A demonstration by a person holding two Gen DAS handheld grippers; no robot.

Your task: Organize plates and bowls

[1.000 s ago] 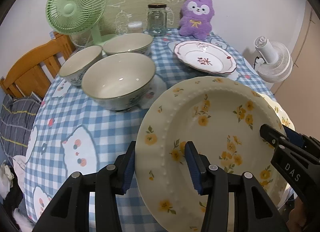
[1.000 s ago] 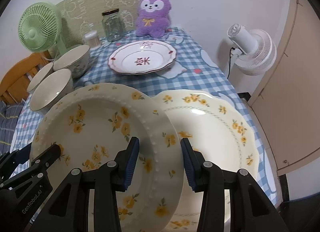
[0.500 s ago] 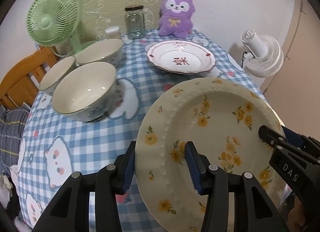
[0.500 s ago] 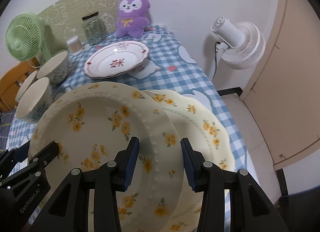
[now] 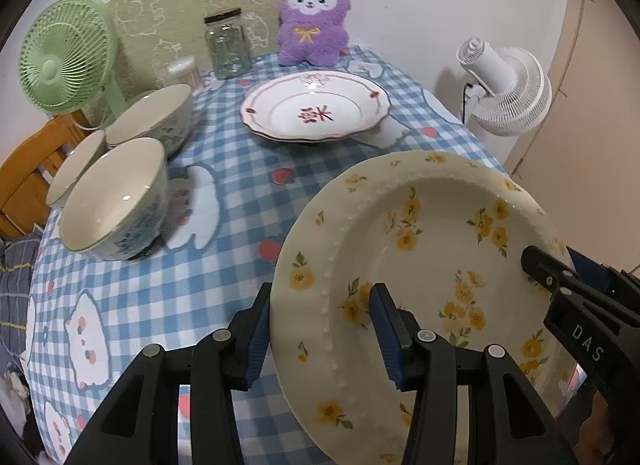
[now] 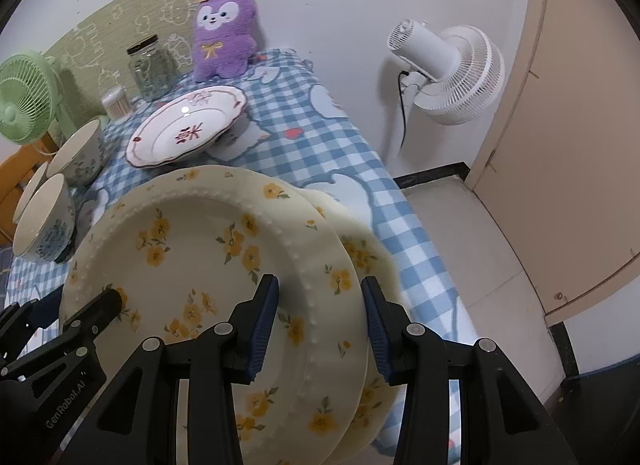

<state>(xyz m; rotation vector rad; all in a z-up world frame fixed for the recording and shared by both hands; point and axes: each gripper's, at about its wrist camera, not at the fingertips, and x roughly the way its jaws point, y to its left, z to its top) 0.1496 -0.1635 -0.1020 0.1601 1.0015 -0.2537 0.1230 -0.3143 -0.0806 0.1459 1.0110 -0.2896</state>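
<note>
**Yellow-flowered plate held at both rims**

We grip the yellow-flowered plate (image 5: 420, 265) with the left hand-held gripper (image 5: 320, 329) on its left rim and the right hand-held gripper (image 6: 318, 323) on its right rim. It sits tilted above a second flowered plate (image 6: 368, 261) at the tabletop (image 5: 240, 201) edge.

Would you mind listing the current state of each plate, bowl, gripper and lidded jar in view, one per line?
Beaded yellow-flower plate: lifted, tilted, gripped at both edges.
Scalloped yellow-flower plate: flat on the table beneath it.
Red-pattern plate: upright on the table.
Three bowls: upright, empty, unstacked.
Glass jar: lid on.
Left gripper: shut on the plate's rim.
Right gripper: shut on the opposite rim.
</note>
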